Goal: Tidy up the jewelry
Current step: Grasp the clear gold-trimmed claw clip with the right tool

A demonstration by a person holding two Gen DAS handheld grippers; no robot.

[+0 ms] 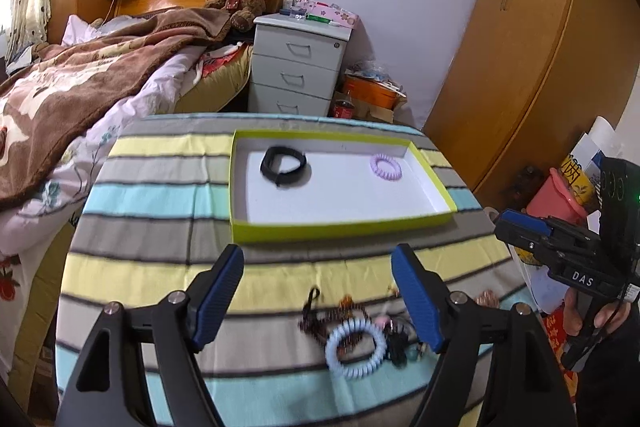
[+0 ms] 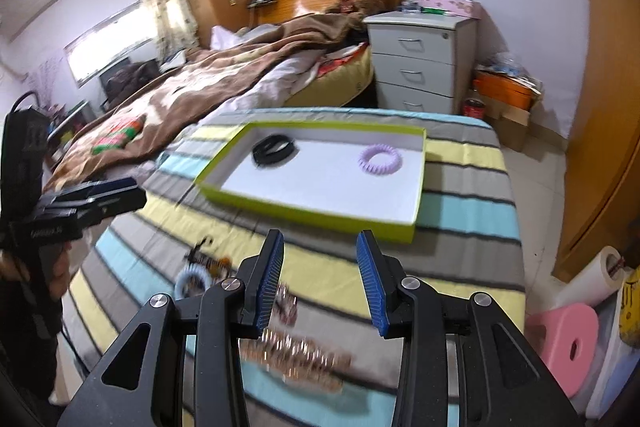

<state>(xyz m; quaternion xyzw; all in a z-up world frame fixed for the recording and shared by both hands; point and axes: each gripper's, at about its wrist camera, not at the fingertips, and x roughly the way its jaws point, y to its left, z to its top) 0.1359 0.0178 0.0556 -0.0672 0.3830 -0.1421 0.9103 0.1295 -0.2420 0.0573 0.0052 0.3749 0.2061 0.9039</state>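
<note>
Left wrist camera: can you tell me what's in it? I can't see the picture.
The left gripper, fingers wide open, hovers over a tangle of jewelry and a pale blue spiral hair tie on a striped cloth. Beyond sits a green-edged tray holding a black band and a purple spiral hair tie.

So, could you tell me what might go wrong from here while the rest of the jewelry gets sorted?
1. The light blue coil hair tie lies tangled with dark beaded pieces; lifting it with the open left gripper may drag those along.
2. The rose-gold chain under the open right gripper is loosely spread and may slip out partway to the tray.
</note>
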